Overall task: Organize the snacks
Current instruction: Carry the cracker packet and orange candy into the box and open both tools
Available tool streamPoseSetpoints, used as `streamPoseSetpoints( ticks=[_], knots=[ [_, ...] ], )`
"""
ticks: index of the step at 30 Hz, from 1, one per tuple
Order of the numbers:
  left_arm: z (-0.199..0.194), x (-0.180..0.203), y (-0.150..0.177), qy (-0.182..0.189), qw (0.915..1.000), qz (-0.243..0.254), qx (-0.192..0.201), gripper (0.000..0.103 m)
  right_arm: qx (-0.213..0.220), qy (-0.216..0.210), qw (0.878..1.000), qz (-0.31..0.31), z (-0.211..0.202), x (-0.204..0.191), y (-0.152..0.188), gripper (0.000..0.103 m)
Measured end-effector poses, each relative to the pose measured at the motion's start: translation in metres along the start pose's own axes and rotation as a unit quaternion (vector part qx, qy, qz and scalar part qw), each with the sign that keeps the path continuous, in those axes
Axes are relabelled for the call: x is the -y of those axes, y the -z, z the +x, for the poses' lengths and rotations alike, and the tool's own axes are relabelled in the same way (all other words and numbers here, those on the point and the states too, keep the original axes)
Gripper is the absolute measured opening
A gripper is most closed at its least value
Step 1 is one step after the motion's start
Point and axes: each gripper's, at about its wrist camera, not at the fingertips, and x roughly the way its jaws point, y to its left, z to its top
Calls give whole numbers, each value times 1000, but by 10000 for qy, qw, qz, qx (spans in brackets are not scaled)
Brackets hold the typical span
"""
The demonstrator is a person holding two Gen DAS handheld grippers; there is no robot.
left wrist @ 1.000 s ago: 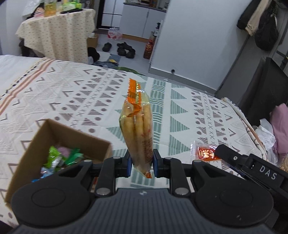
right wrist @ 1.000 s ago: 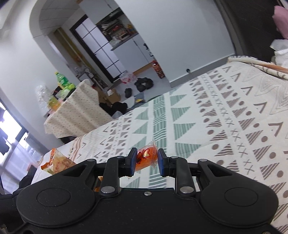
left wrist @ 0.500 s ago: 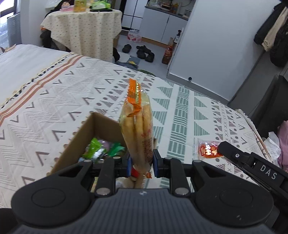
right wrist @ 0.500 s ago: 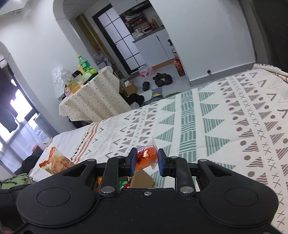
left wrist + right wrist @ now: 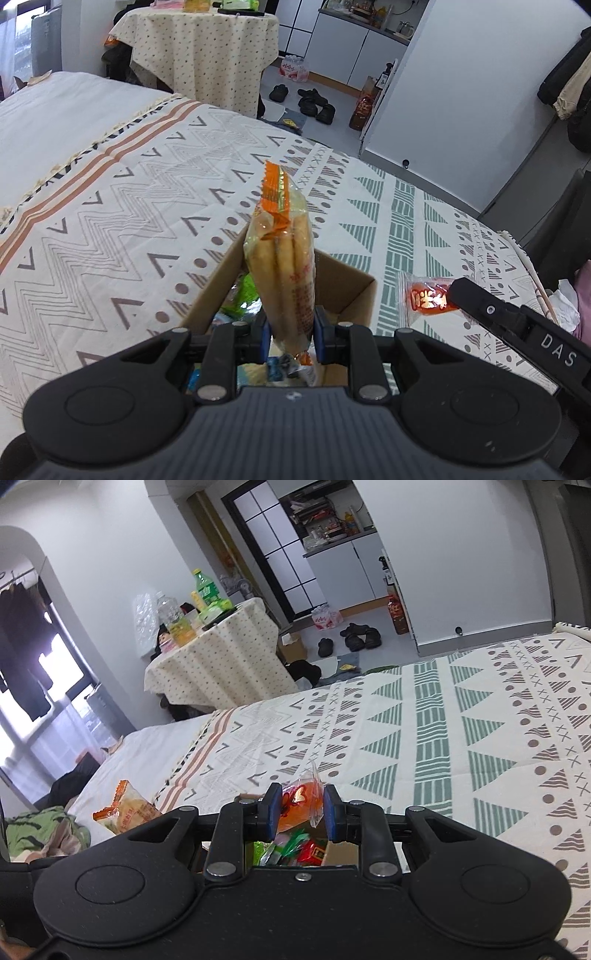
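Observation:
My left gripper (image 5: 289,338) is shut on a tall clear cracker pack (image 5: 282,258) with an orange top, held upright over the open cardboard box (image 5: 351,288). Green and blue wrapped snacks (image 5: 240,299) lie inside the box. My right gripper (image 5: 300,812) is shut on a small orange-red candy packet (image 5: 301,805), also above the box (image 5: 341,851), whose colourful snacks (image 5: 291,845) show below its fingers. In the left wrist view the right gripper's black finger (image 5: 491,306) holds that candy packet (image 5: 428,297) just right of the box. The cracker pack (image 5: 123,810) appears at the left of the right wrist view.
The box stands on a bed with a patterned cream, green and brown cover (image 5: 129,206). Past the bed's far edge are a cloth-covered table (image 5: 207,48) with bottles, shoes (image 5: 314,105) on the floor and a white wall. Clothes lie at the bed's right side.
Both grippers have moved left and over the cardboard box with their snacks still held. The box now sits directly beneath both grippers.

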Motion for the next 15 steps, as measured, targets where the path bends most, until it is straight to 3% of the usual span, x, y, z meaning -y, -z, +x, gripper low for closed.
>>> streamPoseSetpoints(
  ticks=[15],
  knots=[
    [2,-37,8,13,9991,-29,-418,22,-344,-101,9990,-271,21,-33,16,24]
  ],
)
